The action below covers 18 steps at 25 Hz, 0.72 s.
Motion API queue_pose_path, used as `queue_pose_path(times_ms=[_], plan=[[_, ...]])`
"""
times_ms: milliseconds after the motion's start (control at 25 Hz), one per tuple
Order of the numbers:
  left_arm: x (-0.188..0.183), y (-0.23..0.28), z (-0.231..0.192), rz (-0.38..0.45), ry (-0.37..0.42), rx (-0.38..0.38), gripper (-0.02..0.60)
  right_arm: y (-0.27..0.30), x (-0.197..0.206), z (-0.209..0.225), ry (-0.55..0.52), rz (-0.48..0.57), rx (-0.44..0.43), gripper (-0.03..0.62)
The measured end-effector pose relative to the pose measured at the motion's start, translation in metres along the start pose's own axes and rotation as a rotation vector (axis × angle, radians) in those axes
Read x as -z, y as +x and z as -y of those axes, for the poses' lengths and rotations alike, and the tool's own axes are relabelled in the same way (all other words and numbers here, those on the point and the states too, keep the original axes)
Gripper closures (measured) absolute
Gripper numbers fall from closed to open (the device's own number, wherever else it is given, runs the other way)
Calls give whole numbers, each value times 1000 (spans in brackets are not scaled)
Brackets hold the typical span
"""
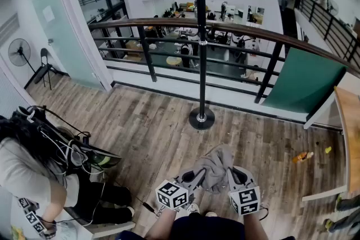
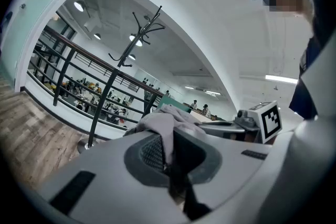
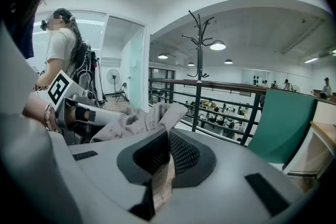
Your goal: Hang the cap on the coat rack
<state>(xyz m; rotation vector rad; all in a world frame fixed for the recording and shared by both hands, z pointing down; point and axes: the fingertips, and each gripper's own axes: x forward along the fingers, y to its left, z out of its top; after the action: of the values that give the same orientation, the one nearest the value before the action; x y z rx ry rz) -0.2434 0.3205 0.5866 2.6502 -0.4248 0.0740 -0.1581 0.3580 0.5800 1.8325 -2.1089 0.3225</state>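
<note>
A crumpled grey-beige cap [image 1: 215, 166] hangs low in front of me, stretched between both grippers. My left gripper [image 1: 194, 177] is shut on its left edge, and my right gripper [image 1: 230, 176] is shut on its right edge. In the left gripper view, cap fabric [image 2: 168, 120] is pinched between the pads of the left gripper [image 2: 168, 160]. In the right gripper view the cap [image 3: 139, 120] runs into the closed jaws of the right gripper [image 3: 167, 157]. The black coat rack [image 1: 201, 36] stands upright ahead on a round base [image 1: 201, 118], well apart from the cap. Its hooks are bare.
A curved wooden-topped railing [image 1: 270, 36] runs behind the rack, with an open office below. A person with cables and gear [image 1: 39, 160] sits at my left. At the right stand a green panel [image 1: 301, 84] and a wooden table edge [image 1: 349, 132]. An orange bottle [image 1: 302, 157] lies on the floor.
</note>
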Motion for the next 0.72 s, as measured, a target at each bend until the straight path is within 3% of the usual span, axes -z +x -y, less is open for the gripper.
queue_pose_path(times_ms=[280, 520, 720], plan=[[-2, 1, -9, -18, 11, 2, 568, 10, 0, -1, 2, -7, 11, 565], [0, -8, -26, -32, -3, -2, 568, 22, 0, -13, 88, 31, -47, 562], [12, -5, -30, -60, -28, 7, 566, 23, 13, -14, 110, 17, -29, 560]])
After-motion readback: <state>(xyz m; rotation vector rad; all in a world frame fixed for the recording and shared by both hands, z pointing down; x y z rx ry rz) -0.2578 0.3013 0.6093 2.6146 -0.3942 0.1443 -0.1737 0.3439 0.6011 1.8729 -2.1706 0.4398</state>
